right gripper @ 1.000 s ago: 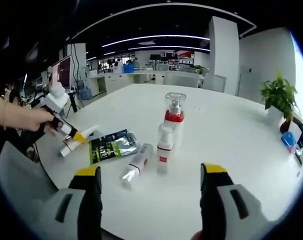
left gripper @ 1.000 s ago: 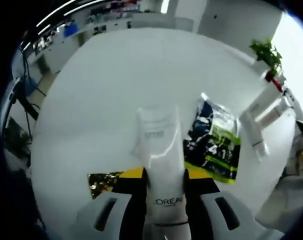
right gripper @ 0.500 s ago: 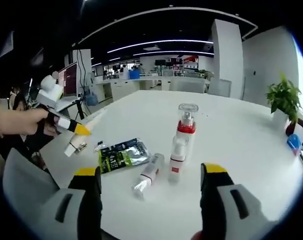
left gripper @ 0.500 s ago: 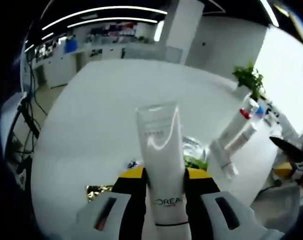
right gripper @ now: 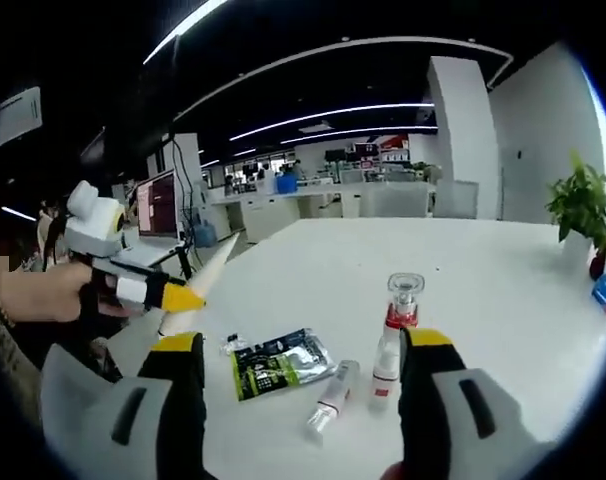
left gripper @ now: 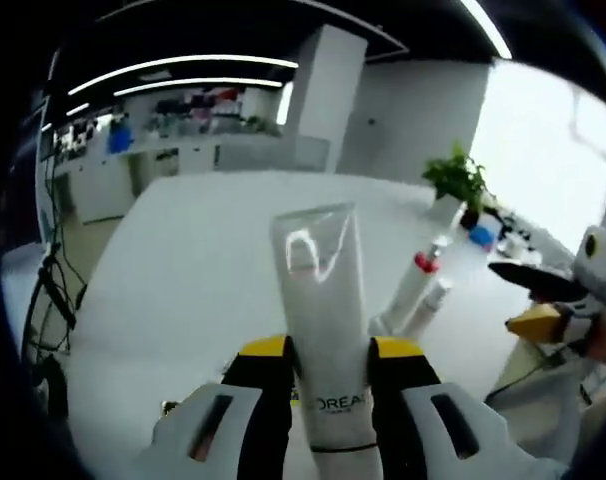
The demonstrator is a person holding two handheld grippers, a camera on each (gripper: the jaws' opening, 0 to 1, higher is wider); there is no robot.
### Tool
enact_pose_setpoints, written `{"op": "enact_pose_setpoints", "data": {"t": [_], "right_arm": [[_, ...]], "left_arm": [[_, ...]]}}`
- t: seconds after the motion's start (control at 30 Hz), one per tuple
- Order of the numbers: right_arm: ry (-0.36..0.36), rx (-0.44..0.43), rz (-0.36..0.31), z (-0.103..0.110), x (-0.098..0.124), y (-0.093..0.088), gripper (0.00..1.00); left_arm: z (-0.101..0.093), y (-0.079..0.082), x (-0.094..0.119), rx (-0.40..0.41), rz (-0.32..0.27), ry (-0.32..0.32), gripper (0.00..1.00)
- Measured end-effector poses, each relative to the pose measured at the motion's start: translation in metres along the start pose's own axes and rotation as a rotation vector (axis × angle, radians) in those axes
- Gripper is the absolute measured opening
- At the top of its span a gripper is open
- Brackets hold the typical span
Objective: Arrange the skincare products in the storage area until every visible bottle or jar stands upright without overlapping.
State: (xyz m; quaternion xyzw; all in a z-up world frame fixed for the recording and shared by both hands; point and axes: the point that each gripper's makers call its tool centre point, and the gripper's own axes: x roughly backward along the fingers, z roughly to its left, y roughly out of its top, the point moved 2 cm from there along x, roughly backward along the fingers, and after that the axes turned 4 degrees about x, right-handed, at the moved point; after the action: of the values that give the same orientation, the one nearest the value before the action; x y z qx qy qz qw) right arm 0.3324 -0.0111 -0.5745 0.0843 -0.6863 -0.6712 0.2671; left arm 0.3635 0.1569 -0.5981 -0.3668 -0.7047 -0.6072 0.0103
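My left gripper (left gripper: 328, 352) is shut on a white L'Oreal tube (left gripper: 321, 300), held in the air above the white table (left gripper: 203, 260). From the right gripper view, the left gripper (right gripper: 181, 297) with the tube (right gripper: 211, 272) hangs at the left, in a person's hand. A clear-capped pump bottle with a red collar (right gripper: 400, 312) stands upright, with a smaller white bottle (right gripper: 386, 366) upright against it. A small white tube (right gripper: 329, 401) lies flat next to a dark green sachet (right gripper: 279, 362). My right gripper (right gripper: 303, 345) is open, high above these; in the left gripper view the right gripper (left gripper: 531, 300) sits at the right.
A potted plant (right gripper: 583, 205) and a blue object (right gripper: 605, 292) stand at the table's far right edge. Desks and a monitor (right gripper: 155, 203) lie beyond the table on the left. A white column (left gripper: 318, 95) rises behind.
The left gripper has lifted the tube up off the table and tilted toward the room. The right gripper has risen and pulled back, so the bottles look smaller and lower.
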Motion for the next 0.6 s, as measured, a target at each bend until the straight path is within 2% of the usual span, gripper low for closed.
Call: {"op": "enact_pose_setpoints", "data": {"t": [0.17,0.37,0.6], "right_arm": [[0.068,-0.030,-0.072,0.016,-0.007,0.029,0.78],[0.136,-0.043,-0.114,0.032,-0.012,0.050,0.75],[0.207,-0.100,-0.141,0.042,-0.019,0.069,0.68]], "left_arm": [[-0.019,0.013,0.006,-0.073,-0.037,-0.017,0.26],[-0.040,0.022,0.008,-0.138,-0.075,-0.059,0.26],[-0.074,0.028,0.010,-0.218,-0.109,-0.129,0.26]]}}
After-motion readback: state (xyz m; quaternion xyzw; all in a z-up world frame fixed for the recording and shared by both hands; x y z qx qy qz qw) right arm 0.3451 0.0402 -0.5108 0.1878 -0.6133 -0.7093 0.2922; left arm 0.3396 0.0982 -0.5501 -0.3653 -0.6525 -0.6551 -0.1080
